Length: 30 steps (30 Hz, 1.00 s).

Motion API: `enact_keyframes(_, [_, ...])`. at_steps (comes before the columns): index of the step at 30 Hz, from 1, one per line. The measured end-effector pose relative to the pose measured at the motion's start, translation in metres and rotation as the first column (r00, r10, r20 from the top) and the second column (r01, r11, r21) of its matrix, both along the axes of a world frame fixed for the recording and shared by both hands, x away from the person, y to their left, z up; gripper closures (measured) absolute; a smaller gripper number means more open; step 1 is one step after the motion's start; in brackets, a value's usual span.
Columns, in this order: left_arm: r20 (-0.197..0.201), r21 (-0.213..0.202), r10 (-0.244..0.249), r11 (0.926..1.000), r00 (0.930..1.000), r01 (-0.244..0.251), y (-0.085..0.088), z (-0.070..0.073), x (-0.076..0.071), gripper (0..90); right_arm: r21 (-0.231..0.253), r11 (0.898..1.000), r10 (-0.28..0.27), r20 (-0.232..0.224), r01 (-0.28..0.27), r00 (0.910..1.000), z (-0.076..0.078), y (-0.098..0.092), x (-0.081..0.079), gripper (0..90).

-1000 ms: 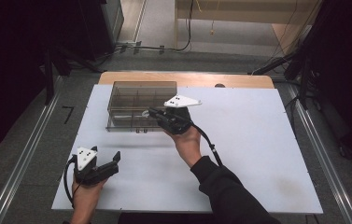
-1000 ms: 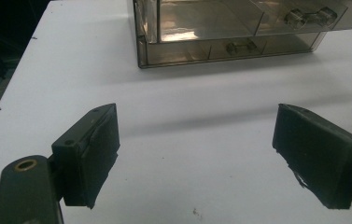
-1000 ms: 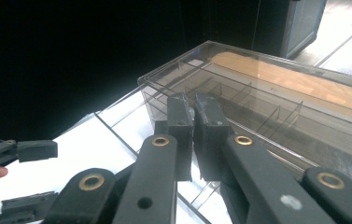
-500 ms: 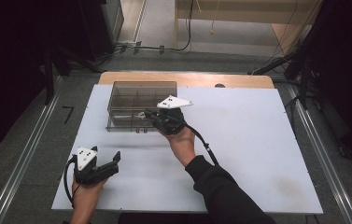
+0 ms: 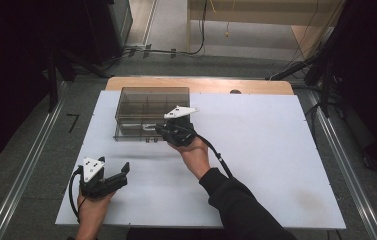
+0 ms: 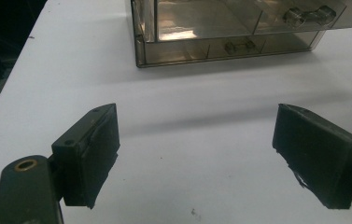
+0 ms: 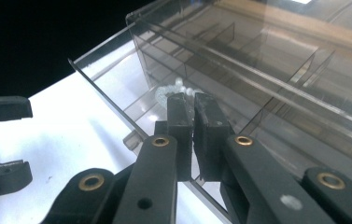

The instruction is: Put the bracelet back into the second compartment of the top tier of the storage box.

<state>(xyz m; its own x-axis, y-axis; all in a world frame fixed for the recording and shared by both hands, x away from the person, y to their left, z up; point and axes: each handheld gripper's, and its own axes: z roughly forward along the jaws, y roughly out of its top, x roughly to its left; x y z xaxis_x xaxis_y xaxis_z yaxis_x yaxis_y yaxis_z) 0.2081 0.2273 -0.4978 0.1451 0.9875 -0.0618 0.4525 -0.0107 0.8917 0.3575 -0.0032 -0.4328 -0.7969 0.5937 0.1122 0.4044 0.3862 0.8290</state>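
White board covers the surface (image 5: pixel 276 165), and a smoky clear box (image 5: pixel 146 107) with compartments sits near its far left, well away from the edges. The right gripper (image 5: pixel 160 131) is at the box's near wall, its fingers (image 7: pixel 179 116) pressed together; in the right gripper view they seem to pinch the thin clear lid edge (image 7: pixel 117 105), though whether the pads truly bite on it is hard to tell. A small clear latch (image 7: pixel 170 93) sits just beyond the tips. The left gripper (image 5: pixel 122 172) rests on the near left of the surface, well apart from the box, its fingers (image 6: pixel 92 149) spread wide around nothing.

Nothing steadies the box, so a pull or lift on the lid could likely drag or tip the whole light box instead of opening it. The slick, thin plastic could also slip out of the pinch, letting the lid snap back. Too hard a squeeze or a twist might crack the edge.
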Motion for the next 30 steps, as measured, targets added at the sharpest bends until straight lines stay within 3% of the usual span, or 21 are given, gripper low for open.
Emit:
enact_keyframes(9, [0.000,0.000,-0.003,1.0000,1.0000,0.003,0.000,0.000,0.000,15.3,-0.022,1.000,0.013,-0.046,-0.014,0.9989,-0.003,0.004,0.002,82.5])
enact_keyframes(14, [-0.001,-0.002,0.002,1.0000,1.0000,-0.002,0.000,0.000,0.000,15.3,0.005,1.000,0.013,-0.065,-0.013,0.9978,-0.002,0.002,0.003,64.0])
enact_keyframes(25, [0.001,-0.001,0.003,1.0000,1.0000,-0.003,0.000,0.000,0.000,15.3,0.019,1.000,0.005,0.002,-0.005,1.0000,0.004,0.002,-0.003,34.8])
enact_keyframes(30, [0.002,-0.002,0.002,1.0000,1.0000,-0.002,0.001,0.000,0.000,15.3,0.015,1.000,-0.004,0.010,0.004,0.9999,0.007,-0.001,-0.006,26.7])
